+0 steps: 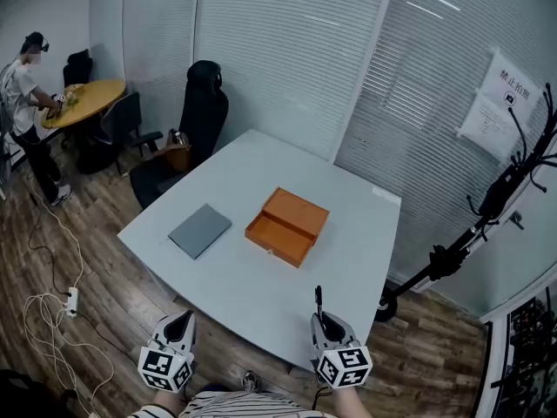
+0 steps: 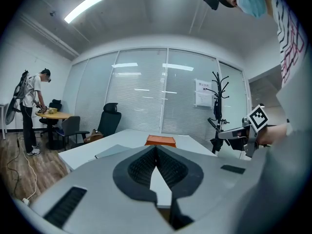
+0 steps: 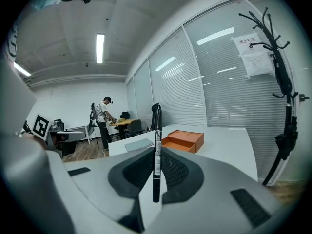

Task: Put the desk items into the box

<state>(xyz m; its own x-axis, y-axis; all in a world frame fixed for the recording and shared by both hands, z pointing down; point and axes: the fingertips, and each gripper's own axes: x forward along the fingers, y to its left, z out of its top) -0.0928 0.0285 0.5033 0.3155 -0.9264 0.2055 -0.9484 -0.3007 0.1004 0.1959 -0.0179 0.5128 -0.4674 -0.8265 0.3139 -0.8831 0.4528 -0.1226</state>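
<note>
- You are looking at one orange box point(image 1: 287, 225), one gray flat pad point(image 1: 200, 230) and one black pen point(image 3: 156, 130), and you are holding two tools.
- The box is lying open near the middle of the white worktop point(image 1: 261, 164). The pad is lying near it on your left, not touching it.
- Your left tool point(image 2: 156, 149) is pressing its pads together with nothing between them.
- Your right tool point(image 1: 325, 325) is pinching the pen, which is standing upright between the pads.
- Both tools are hanging by the near edge of the worktop, well apart from the box.
- The inside of the box is hard to make out from here, and your hands are getting cut off at the bottom of the head view.
- Far off, one person point(image 1: 26, 103) is standing at a round table, and one black chair point(image 1: 196, 120) is sitting behind the worktop.
</note>
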